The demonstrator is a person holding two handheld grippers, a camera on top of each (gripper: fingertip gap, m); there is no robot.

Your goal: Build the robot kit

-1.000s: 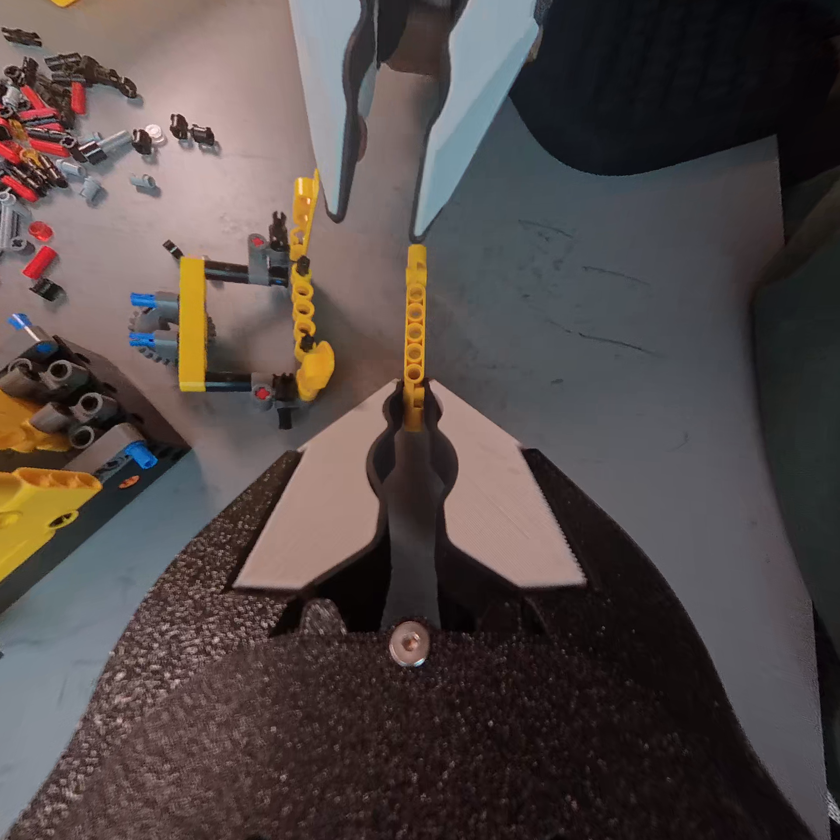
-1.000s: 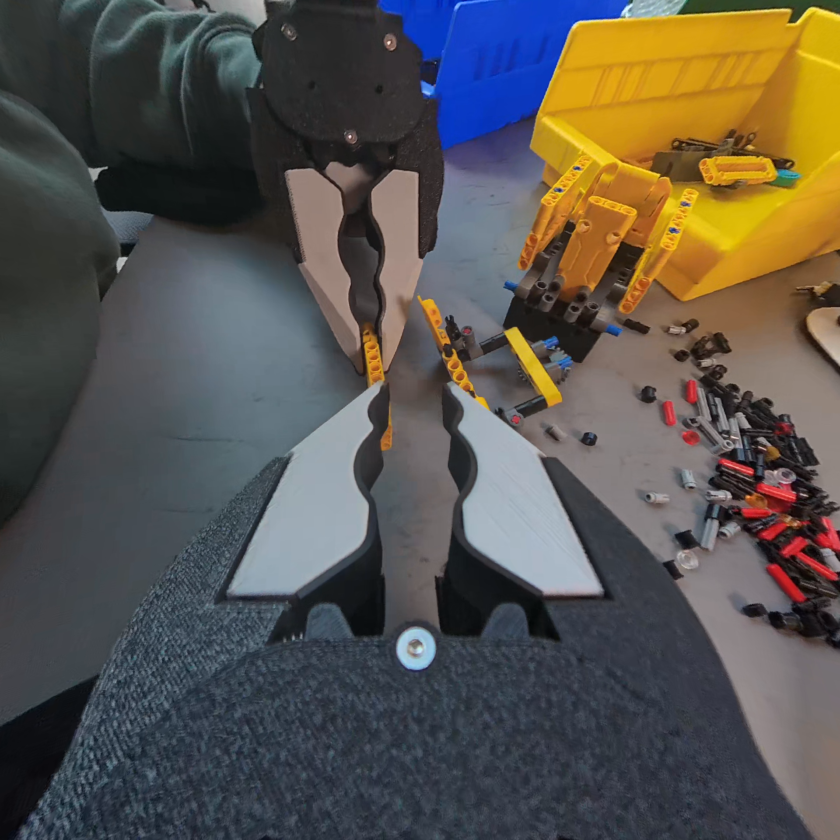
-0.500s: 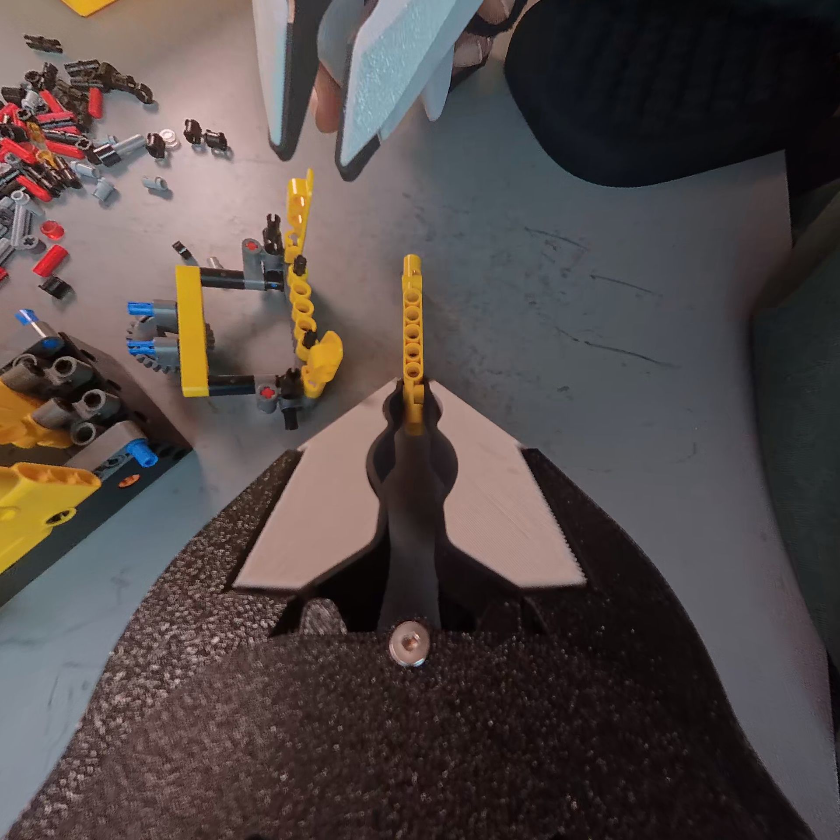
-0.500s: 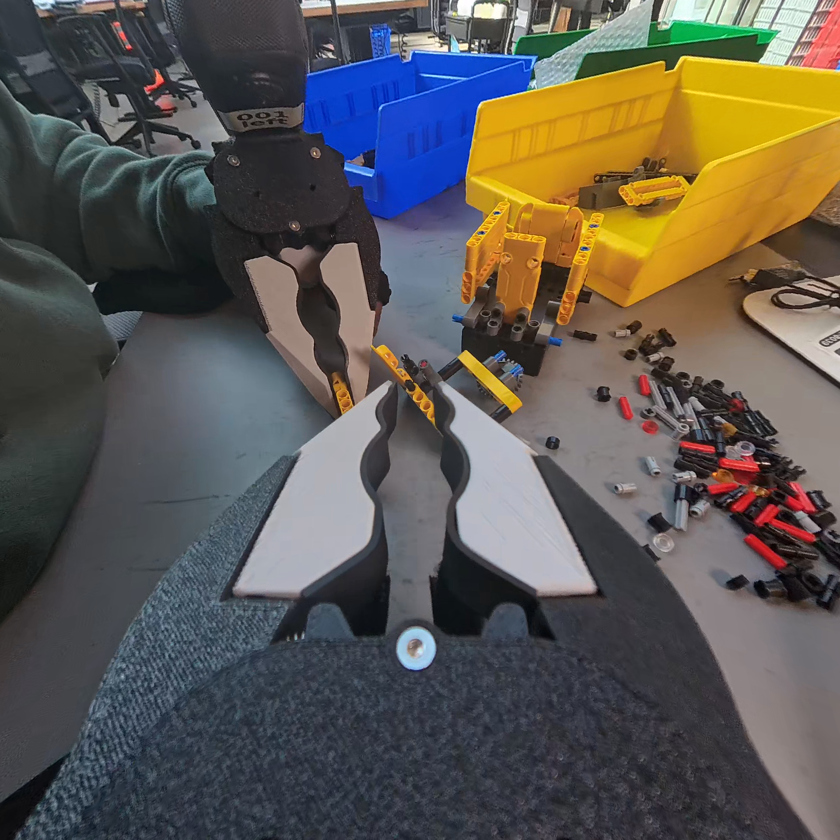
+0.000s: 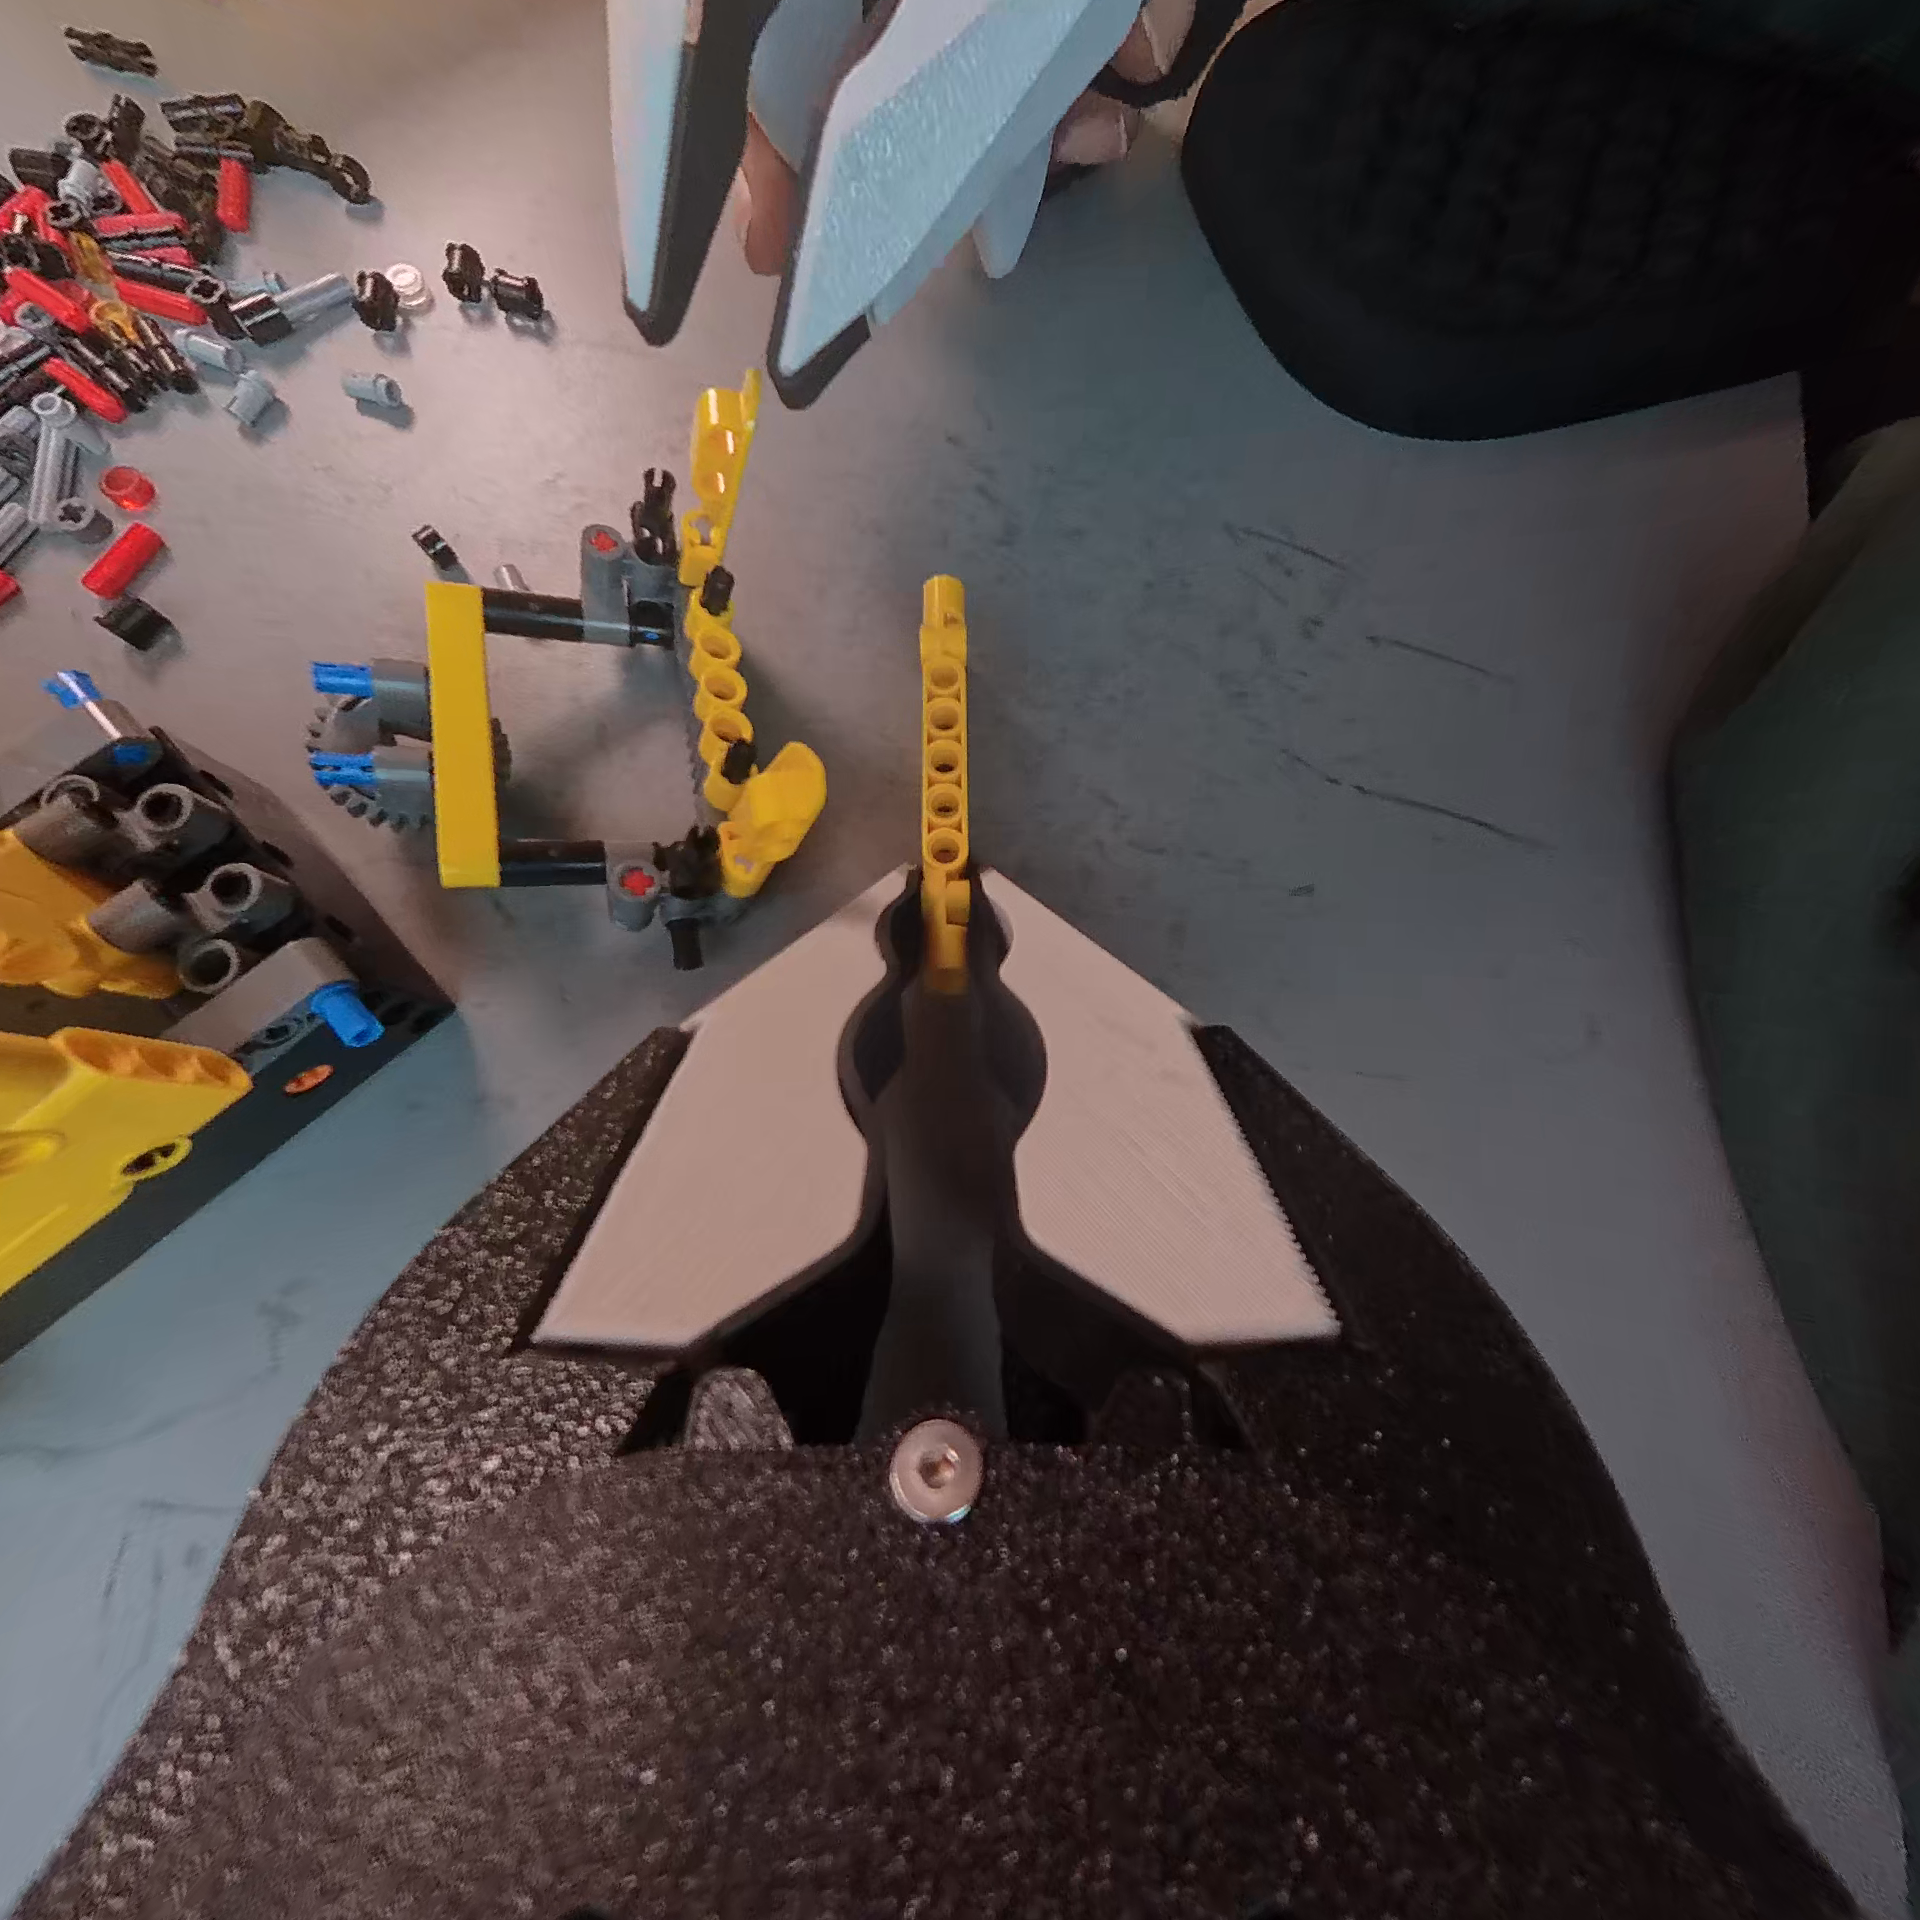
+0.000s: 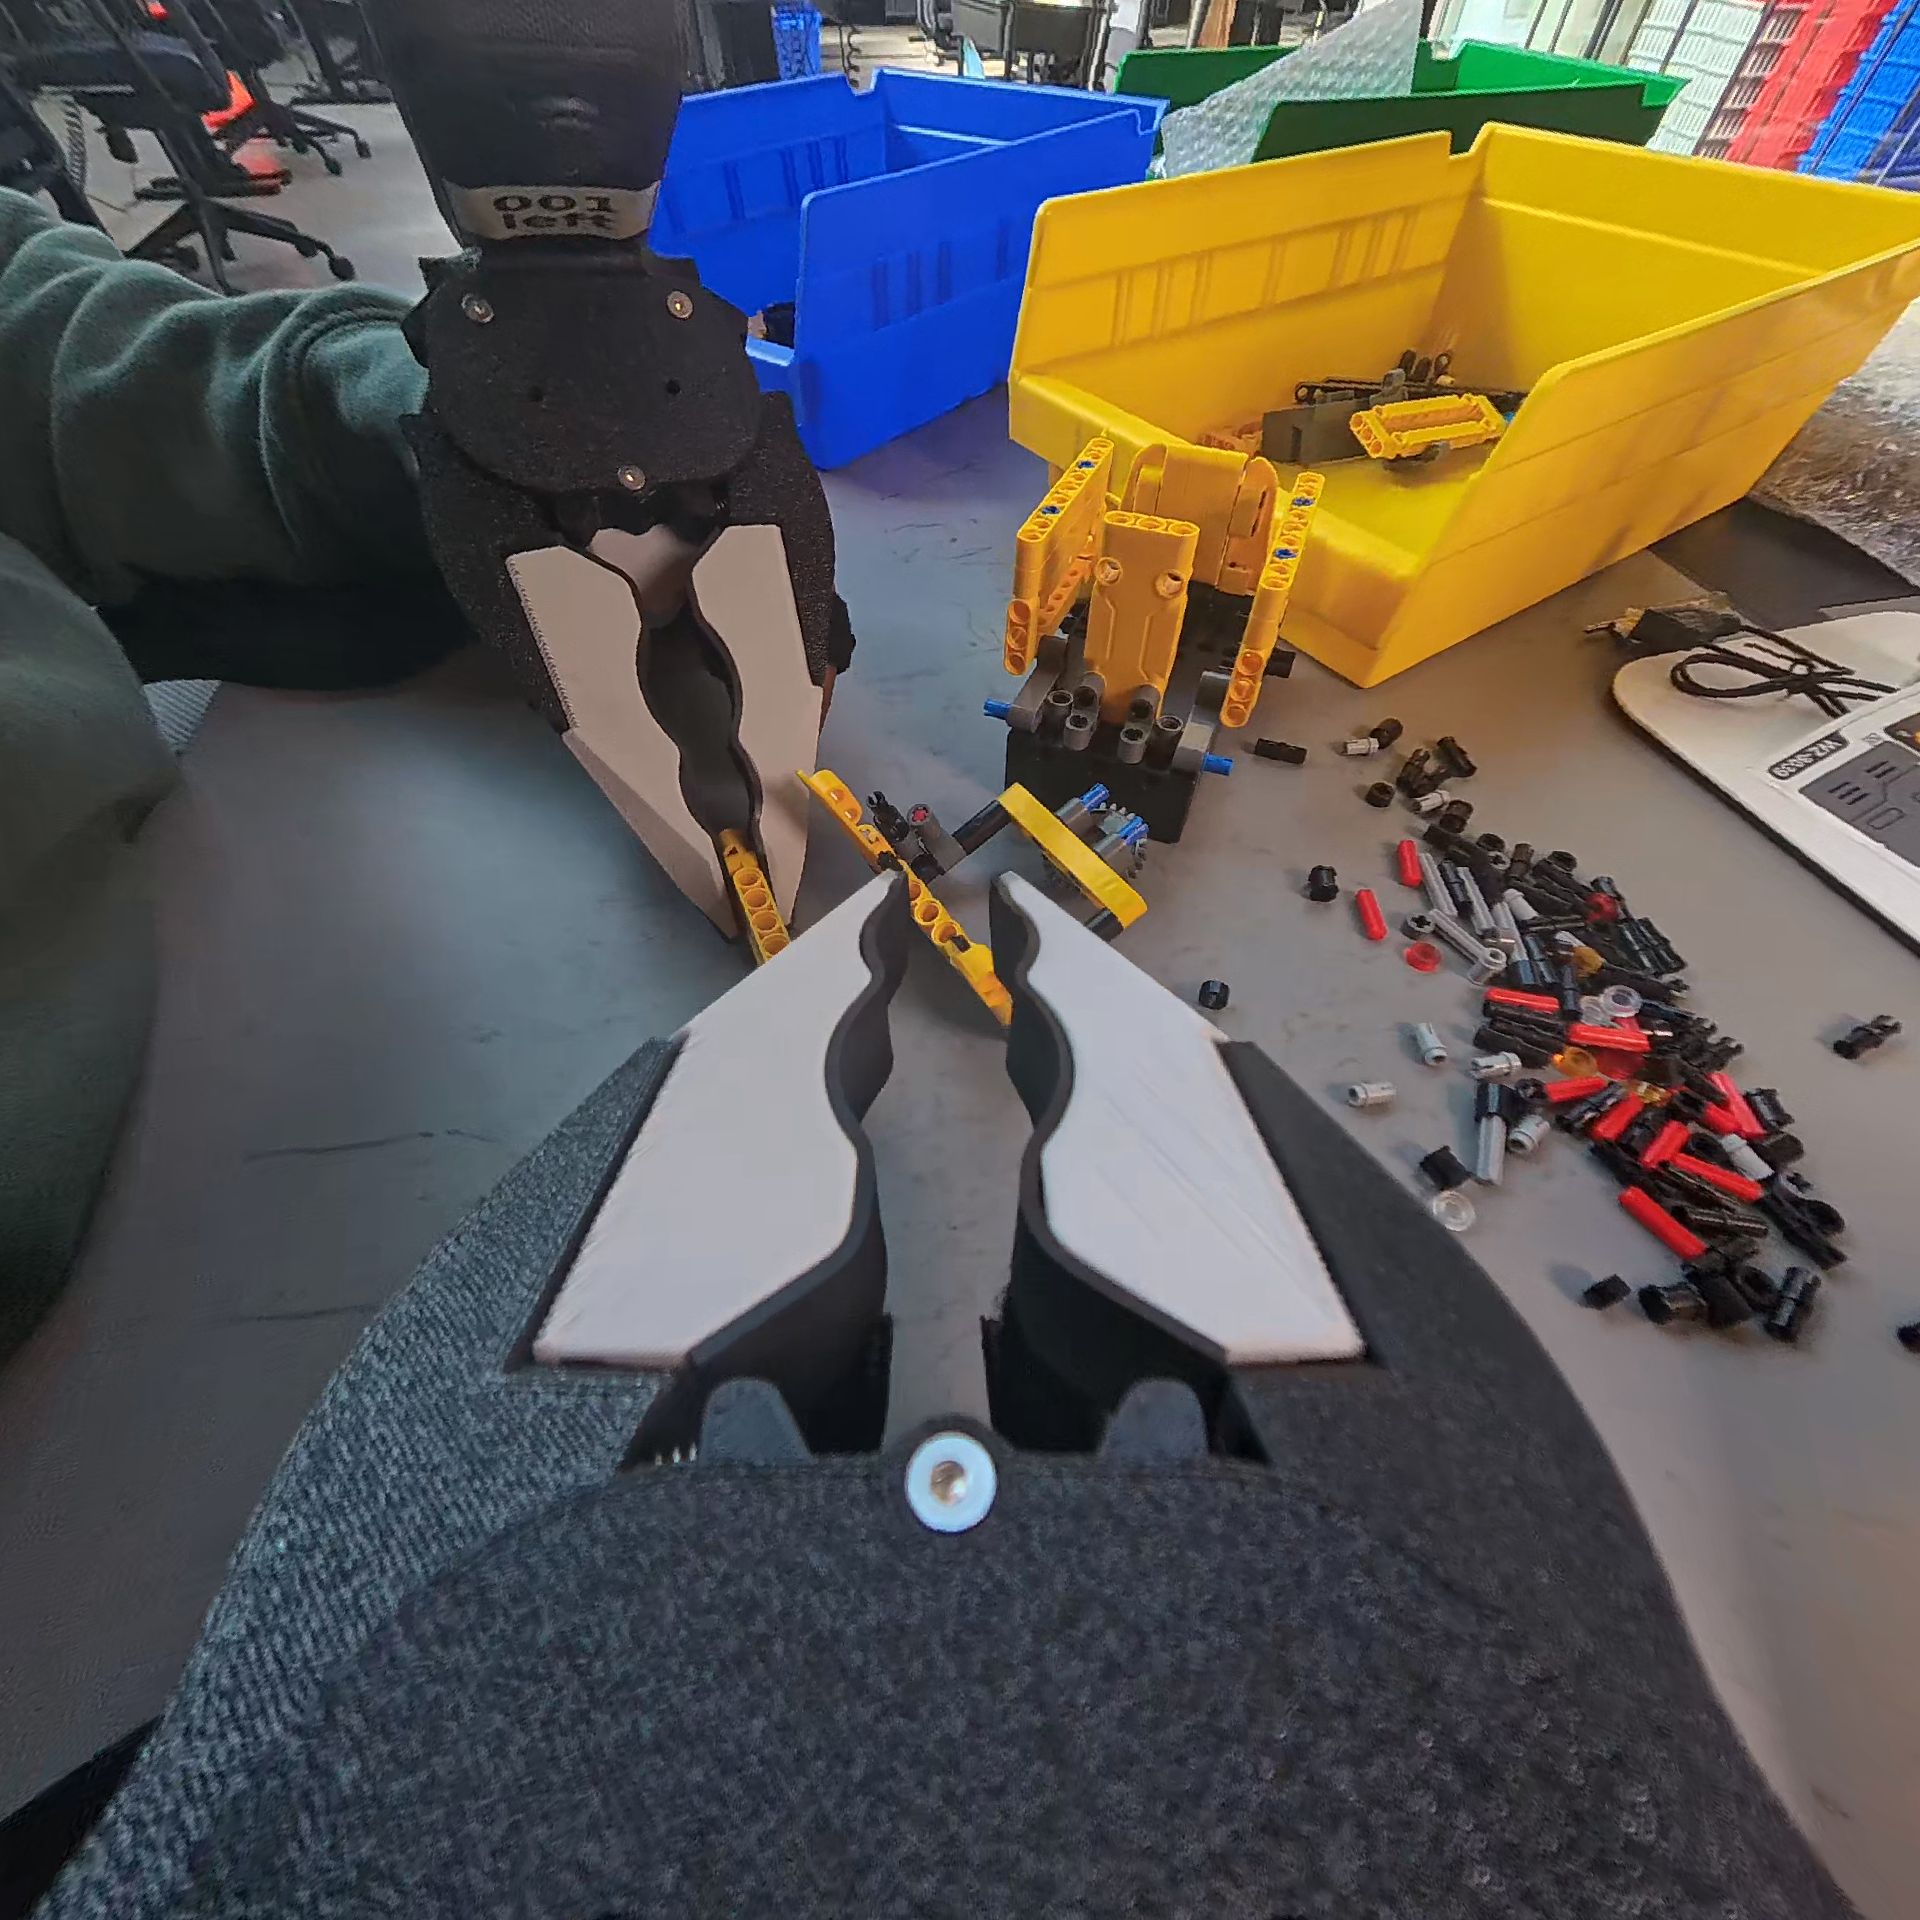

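While clamped on the near end of a long yellow perforated plastic beam (image 5: 943,748) pointing straight ahead above the grey tabletop (image 5: 1299,727), left gripper (image 5: 943,904) faces the right gripper (image 6: 943,894), fingers parted, empty, over the yellow-and-black brick frame assembly (image 5: 582,727).

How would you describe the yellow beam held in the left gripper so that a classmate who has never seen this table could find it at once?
Start at the big yellow bin; in front of it stands a yellow and black model, and nearer lies a small frame. Beside that frame, the beam sticks out of the shut left gripper. Unlike the frame's beams, it is joined to nothing.
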